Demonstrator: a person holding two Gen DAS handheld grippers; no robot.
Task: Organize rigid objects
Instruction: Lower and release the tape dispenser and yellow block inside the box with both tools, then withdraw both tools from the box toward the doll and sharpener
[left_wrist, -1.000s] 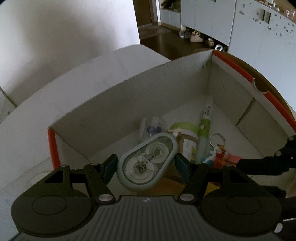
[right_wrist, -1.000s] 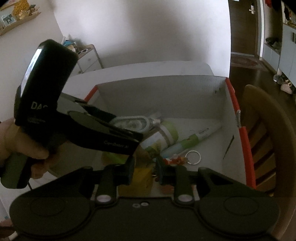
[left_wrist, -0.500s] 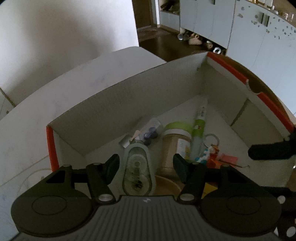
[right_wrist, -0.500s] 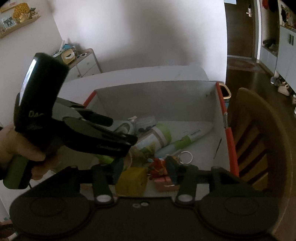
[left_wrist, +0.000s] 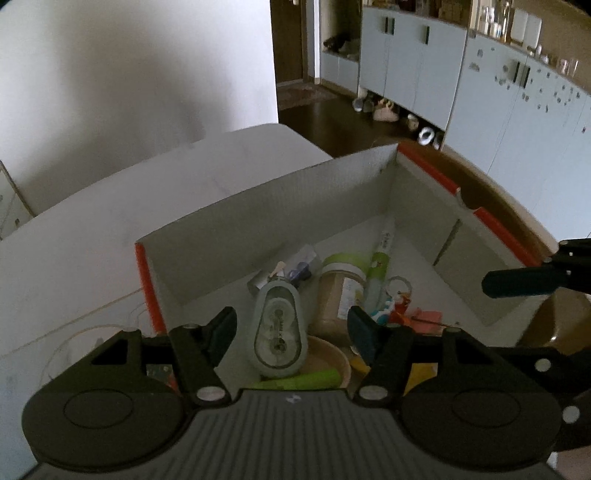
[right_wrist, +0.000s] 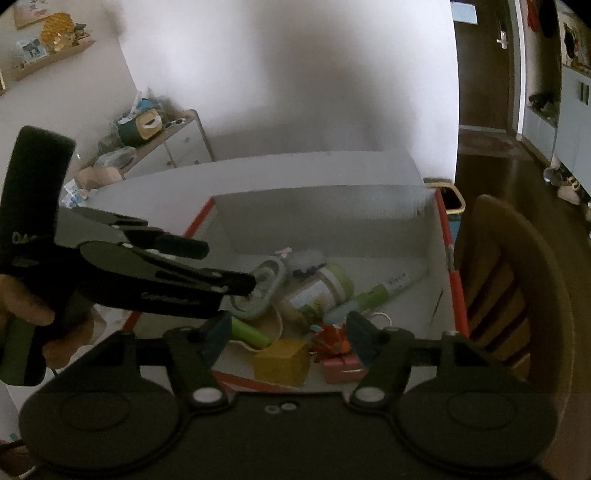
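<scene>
- We judge the placing step to be done: our left gripper stands open over the cardboard box. The correction tape dispenser lies loose between and beyond its jaws, touching neither pad and leaning on a small tan bowl.
- Our right gripper is opening, nothing between its jaws. Just ahead of it in the box sit a yellow block and a pink block.
- Farther ahead lie a green-lidded jar, a green-and-white tube and a keyring charm, all crowded together.
- Next, in our view, both grippers should lift clear and seek any object outside the box.
- The box rests on a white table; a wooden chair stands to the right, pale cabinets beyond.
</scene>
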